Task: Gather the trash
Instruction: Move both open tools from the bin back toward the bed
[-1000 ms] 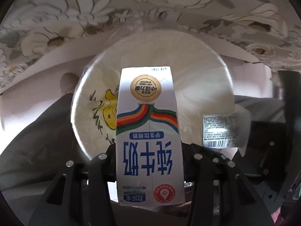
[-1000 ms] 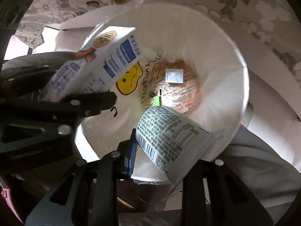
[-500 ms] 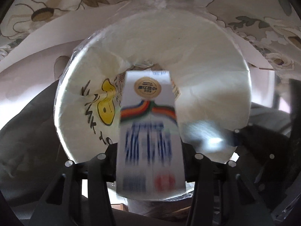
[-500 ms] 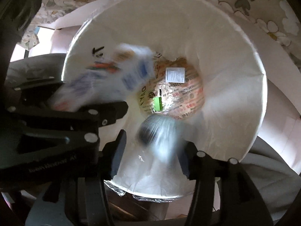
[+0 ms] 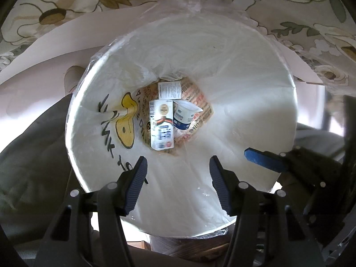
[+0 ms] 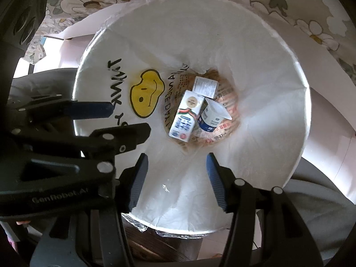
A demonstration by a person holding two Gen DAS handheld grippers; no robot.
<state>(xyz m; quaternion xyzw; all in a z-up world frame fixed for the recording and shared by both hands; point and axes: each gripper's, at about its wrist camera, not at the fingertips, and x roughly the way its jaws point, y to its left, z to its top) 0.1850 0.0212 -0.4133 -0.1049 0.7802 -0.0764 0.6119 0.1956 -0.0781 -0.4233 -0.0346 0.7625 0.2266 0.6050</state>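
Looking straight down into the lined bin [image 5: 255, 115], I hold my left claw [image 5: 178, 184] wide and empty above its near rim; my right claw [image 6: 175, 178] hangs beside it, equally wide and empty; the milk carton [image 5: 161, 127] lies at the bottom, well below both, its long axis pointing away from me; the yogurt cup [image 5: 185, 116] rests against its right side; a small label or packet [image 5: 169, 90], hard to identify, lies beyond them.
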